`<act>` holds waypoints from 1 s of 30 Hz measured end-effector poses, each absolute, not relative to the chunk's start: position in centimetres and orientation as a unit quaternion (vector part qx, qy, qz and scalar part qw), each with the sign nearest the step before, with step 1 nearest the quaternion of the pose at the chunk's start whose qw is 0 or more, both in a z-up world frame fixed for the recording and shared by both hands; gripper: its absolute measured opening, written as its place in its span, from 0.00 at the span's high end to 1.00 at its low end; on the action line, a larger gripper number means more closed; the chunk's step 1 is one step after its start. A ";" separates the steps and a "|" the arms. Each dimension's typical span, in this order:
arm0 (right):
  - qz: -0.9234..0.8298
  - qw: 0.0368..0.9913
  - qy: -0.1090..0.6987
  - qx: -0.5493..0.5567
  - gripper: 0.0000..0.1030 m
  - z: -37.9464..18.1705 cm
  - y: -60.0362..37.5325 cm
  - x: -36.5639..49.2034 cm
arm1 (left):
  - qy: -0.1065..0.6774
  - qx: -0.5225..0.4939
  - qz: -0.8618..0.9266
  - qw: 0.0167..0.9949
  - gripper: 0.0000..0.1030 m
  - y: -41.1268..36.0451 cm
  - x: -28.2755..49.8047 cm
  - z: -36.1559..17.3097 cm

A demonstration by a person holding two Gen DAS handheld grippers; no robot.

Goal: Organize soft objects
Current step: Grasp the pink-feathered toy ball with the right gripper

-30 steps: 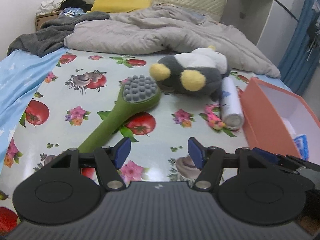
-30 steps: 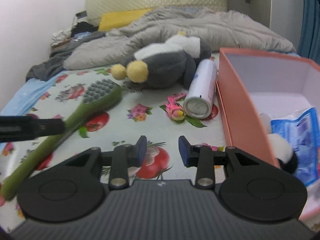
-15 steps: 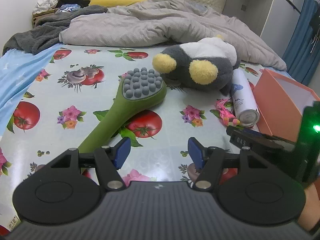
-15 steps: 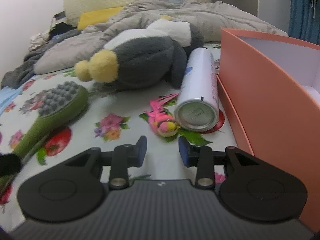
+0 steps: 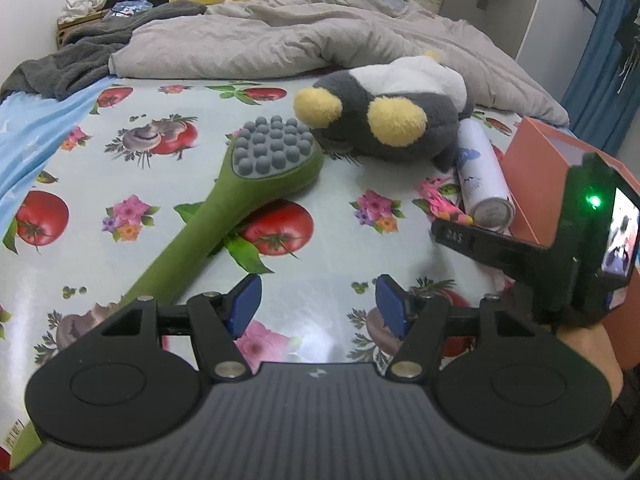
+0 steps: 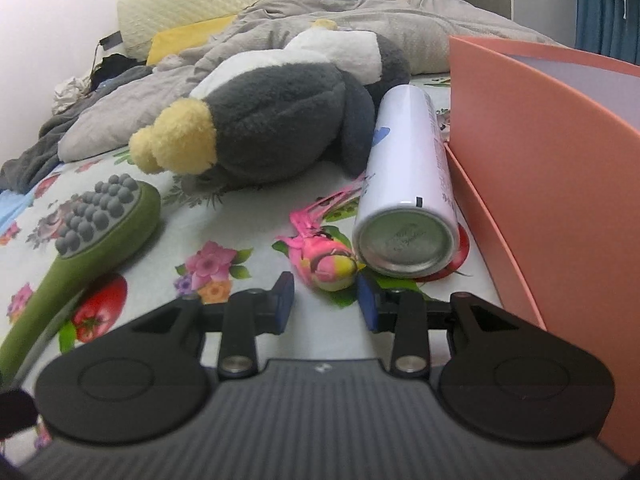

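Observation:
A grey and white plush penguin (image 5: 392, 112) (image 6: 280, 120) with yellow feet lies on the flowered sheet. A small pink and yellow soft toy (image 6: 324, 260) (image 5: 442, 206) lies beside the base of a white spray can (image 6: 408, 196) (image 5: 482, 176). My right gripper (image 6: 325, 300) is low over the sheet, open, its tips just short of the pink toy and nothing between the pads. My left gripper (image 5: 316, 300) hangs open and empty over the sheet, near the handle of a green massage brush (image 5: 248, 196) (image 6: 88, 232).
An orange box (image 6: 552, 152) (image 5: 540, 160) stands at the right, close against the can. A rumpled grey duvet (image 5: 300, 44), a dark blanket and a yellow pillow fill the far end of the bed. The right gripper's body and a hand show at the right of the left wrist view.
My right gripper has come down and forward to the pink toy and the can, which now loom large. My left gripper has sunk slightly. Both openings are unchanged.

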State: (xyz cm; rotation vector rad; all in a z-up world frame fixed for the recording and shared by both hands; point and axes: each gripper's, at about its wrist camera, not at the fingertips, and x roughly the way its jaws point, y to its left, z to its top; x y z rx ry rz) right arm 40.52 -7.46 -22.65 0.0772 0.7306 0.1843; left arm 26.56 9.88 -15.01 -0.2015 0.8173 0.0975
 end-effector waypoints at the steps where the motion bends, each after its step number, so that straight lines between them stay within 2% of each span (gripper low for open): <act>1: 0.088 0.929 0.356 0.038 0.65 -22.7 -7.5 40.6 | 0.397 -0.099 0.045 0.911 0.33 9.8 26.5 -15.0; 5: 0.082 0.931 0.355 0.039 0.70 -22.6 -7.6 40.8 | 0.397 -0.096 0.044 0.912 0.33 9.5 26.2 -14.9; 19: 0.103 0.928 0.358 0.034 0.70 -21.0 -8.6 38.0 | 0.387 -0.108 0.055 0.914 0.33 10.0 23.7 -13.4; 30: 0.144 0.920 0.365 0.021 0.70 -18.5 -8.9 32.2 | 0.386 -0.108 0.044 0.915 0.33 8.8 20.6 -12.1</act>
